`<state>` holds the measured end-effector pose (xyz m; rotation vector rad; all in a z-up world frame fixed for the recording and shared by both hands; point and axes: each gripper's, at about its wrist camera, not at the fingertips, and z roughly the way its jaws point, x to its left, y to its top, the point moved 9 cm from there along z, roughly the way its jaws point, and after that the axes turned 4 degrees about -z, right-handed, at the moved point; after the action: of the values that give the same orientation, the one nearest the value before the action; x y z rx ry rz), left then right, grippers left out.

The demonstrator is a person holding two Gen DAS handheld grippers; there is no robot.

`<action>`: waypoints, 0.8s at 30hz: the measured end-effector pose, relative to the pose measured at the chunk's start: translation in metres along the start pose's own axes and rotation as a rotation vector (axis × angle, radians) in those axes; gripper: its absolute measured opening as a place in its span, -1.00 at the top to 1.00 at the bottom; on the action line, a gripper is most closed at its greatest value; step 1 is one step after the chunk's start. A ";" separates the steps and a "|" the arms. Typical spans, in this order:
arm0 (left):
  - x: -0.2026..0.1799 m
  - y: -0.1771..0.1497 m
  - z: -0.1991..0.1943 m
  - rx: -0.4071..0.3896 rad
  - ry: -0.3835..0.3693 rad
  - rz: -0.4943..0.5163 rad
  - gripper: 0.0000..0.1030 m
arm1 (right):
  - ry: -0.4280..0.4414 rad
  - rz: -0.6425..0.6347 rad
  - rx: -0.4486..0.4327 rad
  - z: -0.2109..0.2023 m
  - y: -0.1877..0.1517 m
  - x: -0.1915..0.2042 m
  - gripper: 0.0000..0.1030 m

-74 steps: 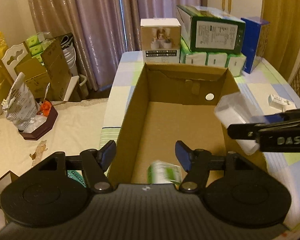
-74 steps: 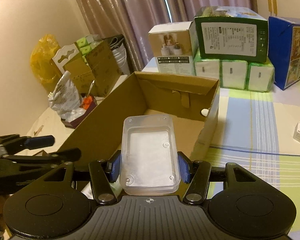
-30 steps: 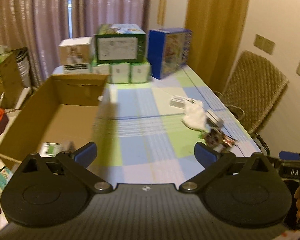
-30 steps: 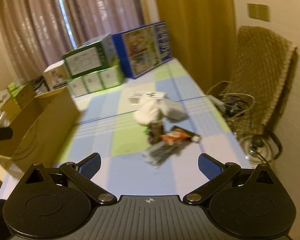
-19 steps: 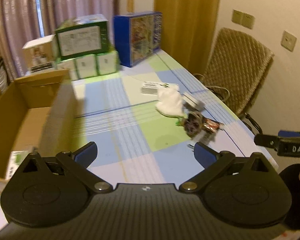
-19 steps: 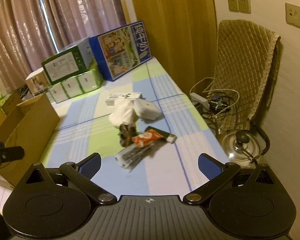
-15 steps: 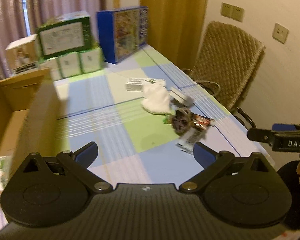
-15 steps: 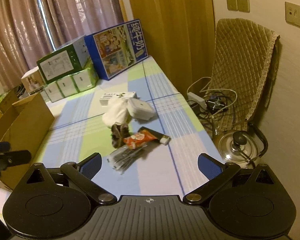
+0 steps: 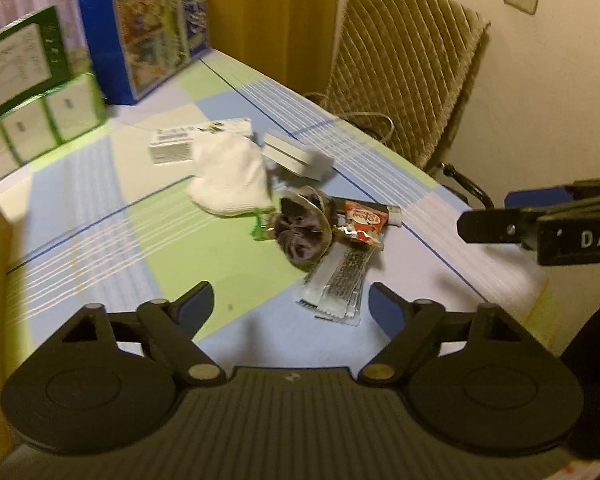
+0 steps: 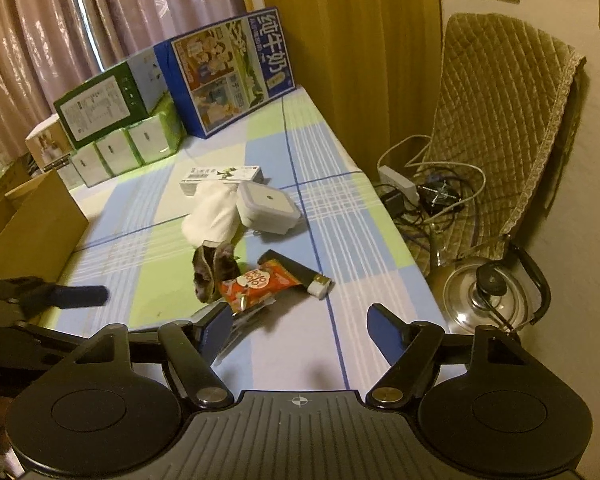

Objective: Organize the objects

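Nearby, both the left gripper (image 9: 290,304) and right gripper (image 10: 296,326) hover empty, jaws wide apart, above the tabletop (image 10: 148,280). Snack packets (image 10: 256,282) lie at 12 o'clock; only the right view shows a kettle (image 10: 486,298) at 2 o'clock.

Left hand-held gripper (image 9: 290,306) and right hand-held gripper (image 10: 298,330) spread wide, empty.

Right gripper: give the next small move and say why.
Probably ease the right gripper forward and down toward the red snack packet. Its jaws are open and empty, and that packet lies just ahead, on top of the pile of loose items on the checked tablecloth.
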<state>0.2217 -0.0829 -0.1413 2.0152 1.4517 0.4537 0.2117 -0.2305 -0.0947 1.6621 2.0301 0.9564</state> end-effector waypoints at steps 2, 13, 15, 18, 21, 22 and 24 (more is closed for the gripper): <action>-0.006 0.001 0.013 0.009 -0.018 0.024 -0.48 | -0.005 0.016 0.013 0.005 0.001 -0.004 -0.33; -0.021 -0.003 0.054 0.086 -0.071 0.084 0.21 | -0.002 0.067 0.096 0.027 0.000 -0.014 -0.25; -0.020 -0.009 0.049 0.086 -0.068 0.096 0.25 | 0.008 0.065 0.104 0.031 0.000 -0.012 -0.25; -0.009 -0.020 0.036 0.099 -0.032 0.074 0.25 | 0.031 0.071 0.114 0.037 -0.001 -0.008 -0.25; 0.010 -0.037 0.019 0.112 0.033 0.036 0.25 | 0.061 0.081 0.117 0.046 -0.001 -0.002 -0.25; 0.019 -0.043 0.012 0.117 0.066 0.009 0.26 | 0.068 0.079 0.114 0.049 0.000 0.001 -0.25; 0.037 -0.052 0.001 0.122 0.115 -0.058 0.26 | 0.086 0.087 0.114 0.058 0.000 0.007 -0.25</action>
<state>0.1969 -0.0378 -0.1789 2.0645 1.6389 0.4741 0.2474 -0.2079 -0.1349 1.8109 2.1197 0.9733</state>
